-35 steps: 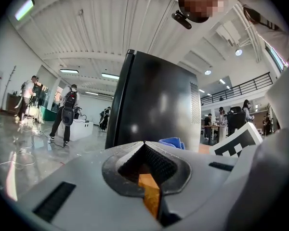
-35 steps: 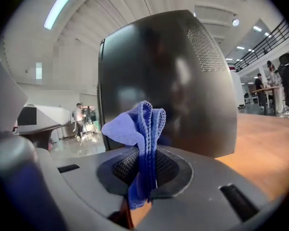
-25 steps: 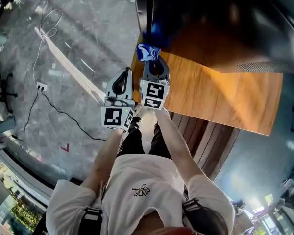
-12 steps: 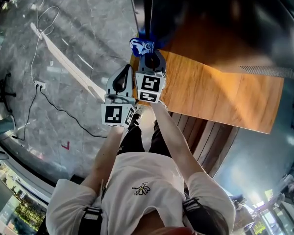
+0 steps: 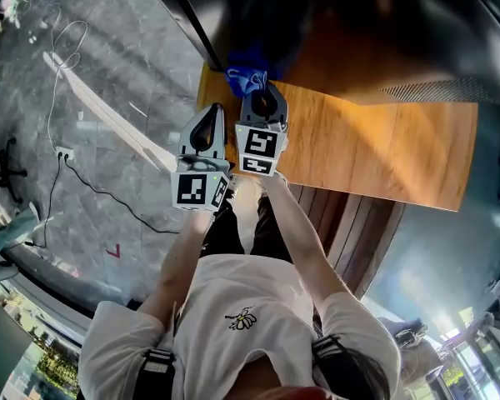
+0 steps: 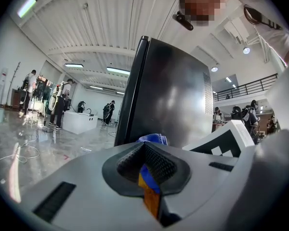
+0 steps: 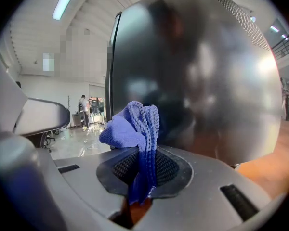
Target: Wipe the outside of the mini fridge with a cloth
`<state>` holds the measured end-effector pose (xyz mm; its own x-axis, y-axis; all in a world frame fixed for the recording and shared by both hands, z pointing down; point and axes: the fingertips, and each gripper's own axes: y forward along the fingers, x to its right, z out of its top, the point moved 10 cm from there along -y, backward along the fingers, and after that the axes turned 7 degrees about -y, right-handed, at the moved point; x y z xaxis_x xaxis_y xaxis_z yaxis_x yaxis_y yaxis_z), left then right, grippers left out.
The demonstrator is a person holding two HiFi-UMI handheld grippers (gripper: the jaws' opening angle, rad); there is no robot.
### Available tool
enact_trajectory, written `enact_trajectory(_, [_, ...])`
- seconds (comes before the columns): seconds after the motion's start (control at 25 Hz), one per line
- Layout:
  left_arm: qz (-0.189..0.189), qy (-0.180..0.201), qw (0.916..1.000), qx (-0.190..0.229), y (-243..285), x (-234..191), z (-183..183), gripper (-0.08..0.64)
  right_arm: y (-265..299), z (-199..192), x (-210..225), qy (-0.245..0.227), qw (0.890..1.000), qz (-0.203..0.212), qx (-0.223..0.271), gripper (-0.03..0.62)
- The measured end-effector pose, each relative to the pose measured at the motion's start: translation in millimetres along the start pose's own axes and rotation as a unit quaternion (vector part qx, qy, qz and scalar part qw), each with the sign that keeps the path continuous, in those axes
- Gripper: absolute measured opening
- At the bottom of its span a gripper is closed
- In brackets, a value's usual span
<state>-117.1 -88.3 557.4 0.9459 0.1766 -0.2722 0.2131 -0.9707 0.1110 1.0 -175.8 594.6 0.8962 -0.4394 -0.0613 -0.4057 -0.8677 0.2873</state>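
Observation:
The black mini fridge (image 5: 317,15) stands on a wooden table (image 5: 375,148). Its dark glossy side fills the right gripper view (image 7: 197,81). My right gripper (image 5: 261,107) is shut on a blue knitted cloth (image 5: 248,80), which sticks out bunched above the jaws (image 7: 130,126) and lies close against the fridge wall near its left corner. My left gripper (image 5: 207,136) hovers just left of the right one, off the table's edge, shut with nothing in it (image 6: 145,153). In the left gripper view the fridge (image 6: 168,95) rises ahead with the cloth (image 6: 154,138) peeking over the jaws.
A grey polished floor (image 5: 108,73) lies left of the table, with a white cable and a power strip (image 5: 65,149) on it. Several people (image 6: 58,102) stand by a white counter (image 6: 79,121) far off. A vent grille (image 5: 425,92) shows on the fridge at the right.
The right gripper has carried the cloth forward and slightly left, up to the fridge's corner. The left gripper stayed beside it. Both jaws kept their state.

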Motion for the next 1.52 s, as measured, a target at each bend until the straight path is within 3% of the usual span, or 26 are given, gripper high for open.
enact_trajectory(0.76, [-0.049, 0.007, 0.9987, -0.011, 22.6, 109.3, -23.3, 0.005, -78.6, -33.3, 153.3, 0.010, 0.994, -0.106, -0.012, 0.069])
enact_trajectory(1.16, [-0.071, 0.011, 0.9973, -0.016, 34.2, 141.9, -29.1, 0.005, -102.8, -42.6, 202.7, 0.014, 0.988, -0.151, -0.023, 0.069])
enact_trajectory(1.52, [-0.076, 0.011, 0.9969, -0.016, 39.8, 150.0, -32.8, 0.005, -109.6, -46.3, 219.6, 0.014, 0.987, -0.161, -0.025, 0.069])
